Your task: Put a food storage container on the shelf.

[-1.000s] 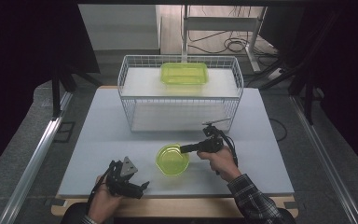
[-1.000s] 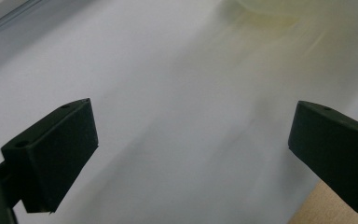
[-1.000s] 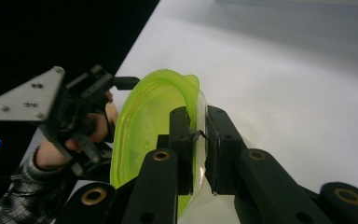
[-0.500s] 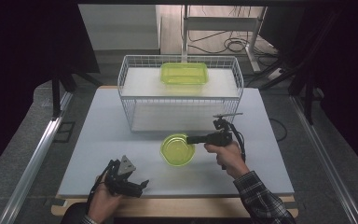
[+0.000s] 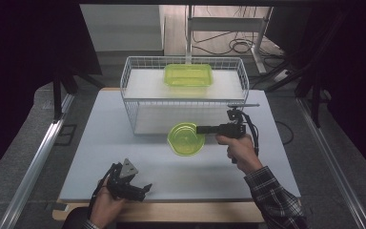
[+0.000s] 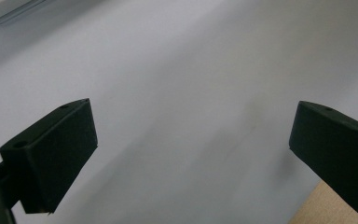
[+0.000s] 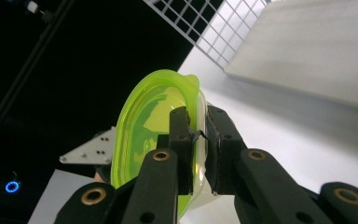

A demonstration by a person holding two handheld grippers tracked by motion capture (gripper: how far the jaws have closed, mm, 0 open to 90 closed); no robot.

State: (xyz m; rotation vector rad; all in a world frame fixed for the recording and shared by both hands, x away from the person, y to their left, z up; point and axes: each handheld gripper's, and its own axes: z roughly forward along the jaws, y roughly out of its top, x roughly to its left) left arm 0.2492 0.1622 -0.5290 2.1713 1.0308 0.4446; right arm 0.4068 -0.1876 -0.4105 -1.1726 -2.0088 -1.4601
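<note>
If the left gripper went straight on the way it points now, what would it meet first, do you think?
Probably the white tabletop: the left gripper, jaws open, looks down on its bare surface, nothing between.

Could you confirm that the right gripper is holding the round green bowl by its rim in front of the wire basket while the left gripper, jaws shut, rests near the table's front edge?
Not quite: the left gripper's jaws stand wide open with nothing between them, as the left gripper view shows. The rest holds: the right gripper clamps the round green bowl by its rim in front of the wire basket.
</note>
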